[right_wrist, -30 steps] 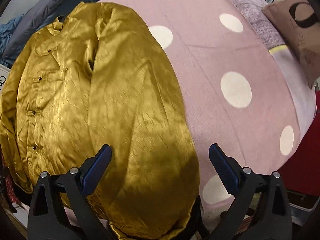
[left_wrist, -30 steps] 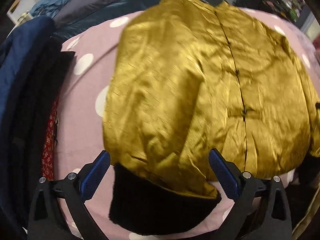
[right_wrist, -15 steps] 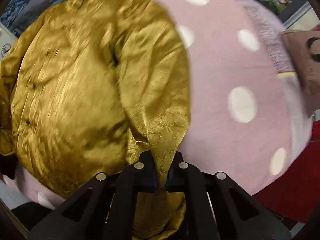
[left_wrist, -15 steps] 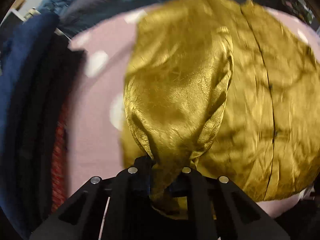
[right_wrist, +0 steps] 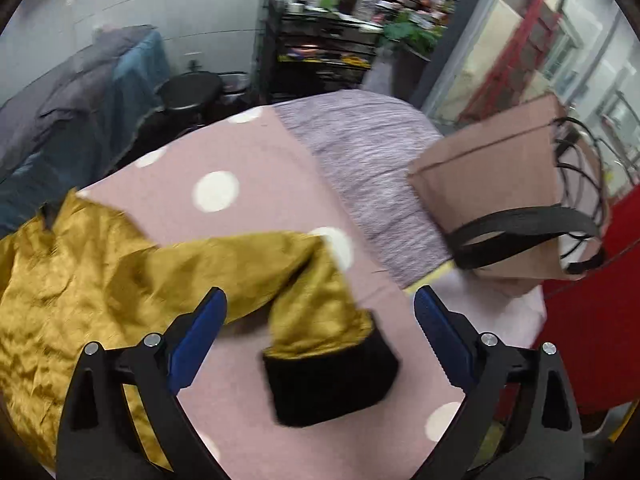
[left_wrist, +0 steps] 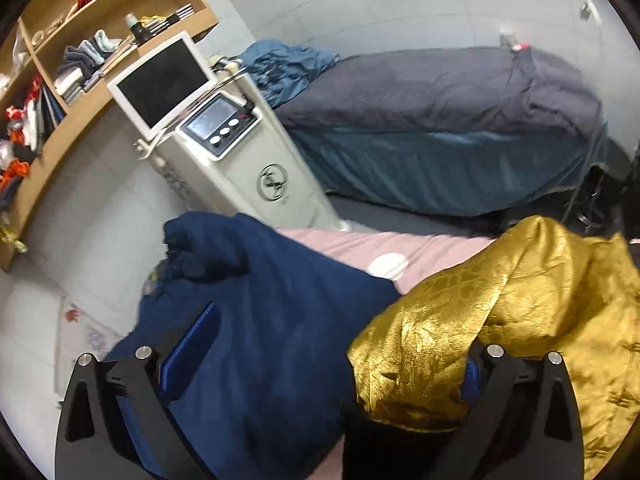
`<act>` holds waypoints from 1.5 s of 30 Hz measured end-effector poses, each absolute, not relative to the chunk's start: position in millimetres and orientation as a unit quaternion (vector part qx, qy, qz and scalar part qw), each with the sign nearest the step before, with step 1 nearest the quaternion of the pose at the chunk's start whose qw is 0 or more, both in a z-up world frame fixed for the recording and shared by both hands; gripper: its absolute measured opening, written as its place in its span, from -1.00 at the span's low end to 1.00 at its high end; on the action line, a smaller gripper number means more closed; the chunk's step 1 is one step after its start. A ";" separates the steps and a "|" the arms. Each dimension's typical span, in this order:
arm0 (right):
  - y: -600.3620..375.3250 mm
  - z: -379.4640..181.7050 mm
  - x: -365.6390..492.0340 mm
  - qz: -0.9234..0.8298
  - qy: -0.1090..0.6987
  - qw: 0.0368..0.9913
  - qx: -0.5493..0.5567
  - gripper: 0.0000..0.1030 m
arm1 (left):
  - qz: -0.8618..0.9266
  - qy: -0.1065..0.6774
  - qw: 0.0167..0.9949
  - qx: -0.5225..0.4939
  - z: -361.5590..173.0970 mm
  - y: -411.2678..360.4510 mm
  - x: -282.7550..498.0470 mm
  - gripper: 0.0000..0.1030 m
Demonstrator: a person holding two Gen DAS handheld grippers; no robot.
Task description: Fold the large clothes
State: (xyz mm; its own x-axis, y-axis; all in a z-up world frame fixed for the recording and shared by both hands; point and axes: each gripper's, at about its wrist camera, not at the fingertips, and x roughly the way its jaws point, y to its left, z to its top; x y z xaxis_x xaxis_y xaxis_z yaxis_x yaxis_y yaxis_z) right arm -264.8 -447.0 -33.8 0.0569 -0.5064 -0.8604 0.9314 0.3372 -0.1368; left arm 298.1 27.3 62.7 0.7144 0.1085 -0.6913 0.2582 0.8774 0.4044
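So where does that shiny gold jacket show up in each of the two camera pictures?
Left wrist view: the gold jacket fills the lower right, bunched against the gripper's right finger.
Right wrist view: the jacket lies at the left, one sleeve stretching to the centre, its black cuff between the open jaws.
Shared landmark: the pink spotted cover under it.

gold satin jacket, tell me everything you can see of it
The shiny gold satin jacket is crinkled and lies spread on the pink polka-dot bed cover. One sleeve stretches sideways and bends down, ending in a black ribbed cuff that sits between the open jaws of the right gripper, unpinched. In the left wrist view another bunched part with a black cuff drapes over a finger of the open left gripper, next to a navy garment.
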 end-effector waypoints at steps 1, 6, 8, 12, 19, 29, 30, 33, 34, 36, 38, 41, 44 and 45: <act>-432.9 -40.9 -256.3 -0.494 0.448 0.706 0.240 0.81 | -0.047 0.370 0.893 0.250 66.1 25.9 288.5 0.88; -356.1 -105.5 -214.4 -0.383 0.523 0.731 0.214 0.81 | -0.105 0.340 0.881 0.312 51.6 13.5 244.2 0.88; -335.6 -129.7 -203.8 -0.360 0.552 0.720 0.220 0.81 | -0.107 0.414 0.851 0.304 34.9 22.4 266.1 0.88; -308.5 -149.0 -187.5 -0.327 0.569 0.718 0.232 0.81 | -0.140 0.597 0.749 0.252 -13.6 31.3 299.3 0.29; -305.2 -152.5 -185.5 -0.331 0.565 0.708 0.263 0.81 | -0.066 0.460 0.885 0.036 92.9 71.1 329.8 0.66; -294.4 -192.6 -232.1 -0.300 0.566 0.678 0.360 0.81 | -0.375 0.482 0.755 0.238 0.0 6.2 194.9 0.88; -292.4 -196.9 -238.1 -0.296 0.562 0.675 0.375 0.81 | -0.374 0.501 0.738 0.254 -28.3 8.6 179.0 0.88; -284.3 -209.1 -255.9 -0.283 0.544 0.668 0.421 0.81 | -0.345 0.560 0.709 0.254 -95.8 27.9 162.5 0.87; -282.0 -211.7 -258.8 -0.280 0.541 0.667 0.429 0.81 | -0.329 0.584 0.699 0.248 -118.2 37.7 160.8 0.86; -277.8 -215.8 -261.0 -0.269 0.536 0.668 0.441 0.81 | -0.307 0.602 0.697 0.241 -143.8 49.3 153.2 0.85; -273.0 -220.9 -256.9 -0.249 0.537 0.670 0.449 0.81 | -0.297 0.603 0.705 0.227 -159.6 56.3 152.3 0.85; -266.7 -226.6 -241.0 -0.221 0.544 0.675 0.446 0.81 | -0.309 0.625 0.695 0.175 -174.8 55.5 151.9 0.85; -257.6 -237.1 -218.8 -0.200 0.562 0.673 0.438 0.78 | -0.324 0.639 0.678 0.164 -186.3 42.2 142.6 0.84; -253.3 -242.2 -212.5 -0.198 0.571 0.667 0.435 0.64 | -0.323 0.635 0.681 0.173 -187.5 37.6 138.5 0.81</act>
